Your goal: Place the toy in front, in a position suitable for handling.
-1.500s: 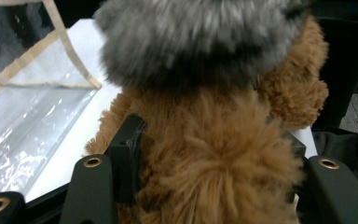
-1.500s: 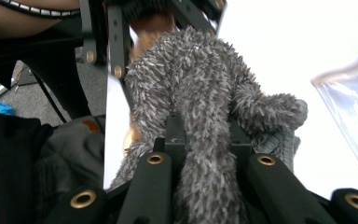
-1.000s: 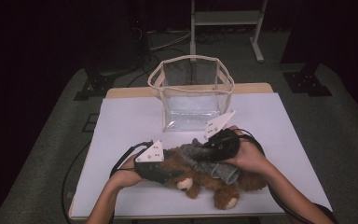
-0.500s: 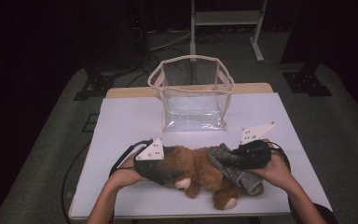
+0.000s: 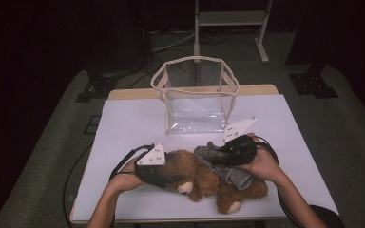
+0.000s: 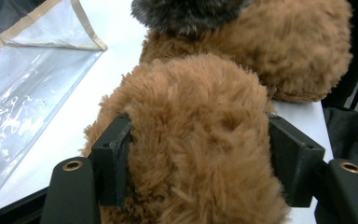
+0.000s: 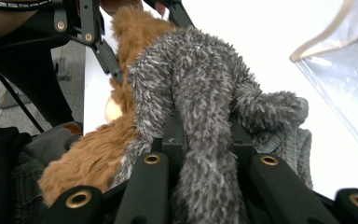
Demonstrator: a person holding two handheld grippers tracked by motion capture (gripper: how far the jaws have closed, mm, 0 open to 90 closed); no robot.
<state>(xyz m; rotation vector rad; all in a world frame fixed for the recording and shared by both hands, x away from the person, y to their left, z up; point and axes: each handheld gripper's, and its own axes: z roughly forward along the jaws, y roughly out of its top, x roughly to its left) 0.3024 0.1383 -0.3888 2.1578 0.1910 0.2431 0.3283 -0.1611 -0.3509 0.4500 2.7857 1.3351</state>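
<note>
A dark room is surrounding the white desk (image 5: 138, 118), where one clear bag (image 5: 197, 97) is standing at the back and two plush toys are lying up front. From above, the brown bear (image 5: 204, 183) is sprawling under the grey toy (image 5: 223, 164). The left gripper view is revealing the left gripper (image 6: 200, 161) half-spread, having just narrowed, its pads pressing into brown fur. The right gripper view is showing the right gripper (image 7: 209, 140) pinching a grey plush limb tightly.

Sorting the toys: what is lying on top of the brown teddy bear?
A grey plush toy lies across the brown bear. The right hand-held gripper covers part of it, so its shape stays unclear.
</note>
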